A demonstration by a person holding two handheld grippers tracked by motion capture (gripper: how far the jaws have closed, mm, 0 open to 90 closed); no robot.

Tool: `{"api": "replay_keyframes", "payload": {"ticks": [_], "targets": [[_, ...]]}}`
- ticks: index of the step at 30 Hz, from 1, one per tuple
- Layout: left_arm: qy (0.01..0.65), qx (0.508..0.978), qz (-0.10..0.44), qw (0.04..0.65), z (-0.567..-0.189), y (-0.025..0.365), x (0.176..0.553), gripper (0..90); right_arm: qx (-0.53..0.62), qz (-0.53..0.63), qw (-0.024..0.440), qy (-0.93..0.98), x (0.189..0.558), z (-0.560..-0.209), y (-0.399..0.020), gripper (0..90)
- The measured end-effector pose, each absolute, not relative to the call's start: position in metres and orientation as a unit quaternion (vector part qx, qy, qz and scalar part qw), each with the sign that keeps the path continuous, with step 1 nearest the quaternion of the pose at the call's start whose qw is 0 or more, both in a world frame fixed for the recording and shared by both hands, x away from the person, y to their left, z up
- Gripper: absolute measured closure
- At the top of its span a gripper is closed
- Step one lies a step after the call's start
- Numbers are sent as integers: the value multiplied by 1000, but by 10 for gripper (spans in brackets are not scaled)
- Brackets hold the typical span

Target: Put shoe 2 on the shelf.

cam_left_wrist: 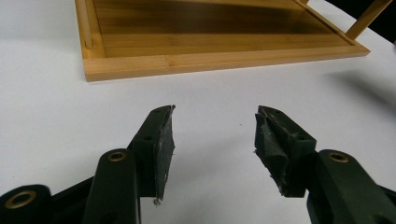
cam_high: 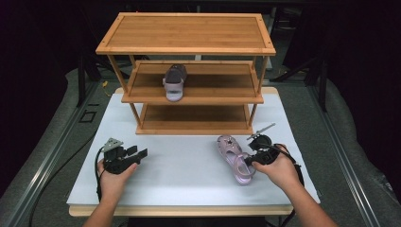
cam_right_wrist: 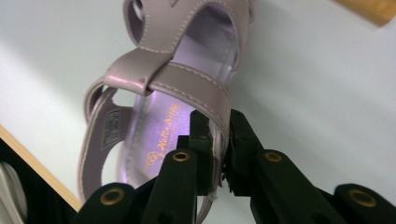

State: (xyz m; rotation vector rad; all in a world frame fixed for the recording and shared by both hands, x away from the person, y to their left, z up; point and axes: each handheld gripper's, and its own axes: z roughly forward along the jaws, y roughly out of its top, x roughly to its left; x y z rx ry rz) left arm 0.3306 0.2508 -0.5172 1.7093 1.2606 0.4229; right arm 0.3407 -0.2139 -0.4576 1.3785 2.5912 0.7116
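A pale purple child's sandal (cam_high: 233, 156) lies on the white table in front of the wooden shelf rack (cam_high: 189, 71). My right gripper (cam_high: 249, 160) is shut on the side wall of this sandal (cam_right_wrist: 163, 107), near its ankle strap; the pads (cam_right_wrist: 201, 140) pinch the thin purple wall between them. Its twin, a second purple sandal (cam_high: 174, 82), stands on the rack's middle shelf, toe pointing toward me. My left gripper (cam_high: 138, 155) rests at the table's left, held in a hand, open with nothing between its pads (cam_left_wrist: 163, 140).
The rack has a bare top shelf (cam_high: 187, 32) and a bare bottom shelf (cam_high: 194, 118); its bottom shelf edge (cam_left_wrist: 219, 58) lies ahead of my left gripper. The white table top (cam_high: 184, 170) ends at a wooden front edge. Dark floor surrounds the table.
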Motion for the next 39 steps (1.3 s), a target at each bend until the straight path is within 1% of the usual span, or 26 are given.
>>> {"api": "replay_keyframes", "payload": {"ticks": [2,5,9,13,17,19,24,30,39], "targets": [[514,697,173,469,-517,251,330,468,457,284,75,840,333,-458,-219,830],[515,698,173,467,-518,251,331,468,464,338,119,810,320,-461,-225,830],[515,699,174,466,-519,250,331,469,473,391,151,775,308,-462,-229,830],[515,699,174,465,-519,250,331,469,490,467,189,711,296,-459,-233,830],[514,700,174,464,-520,250,331,470,494,533,238,644,286,-458,-231,830],[515,699,174,465,-520,250,331,470,496,552,249,622,283,-457,-229,830],[515,698,174,466,-520,251,331,471,496,561,250,614,281,-452,-227,831],[514,699,176,465,-520,250,331,472,489,570,251,611,286,-442,-223,831],[515,698,174,466,-520,251,331,472,459,570,251,634,316,-410,-195,831]]}}
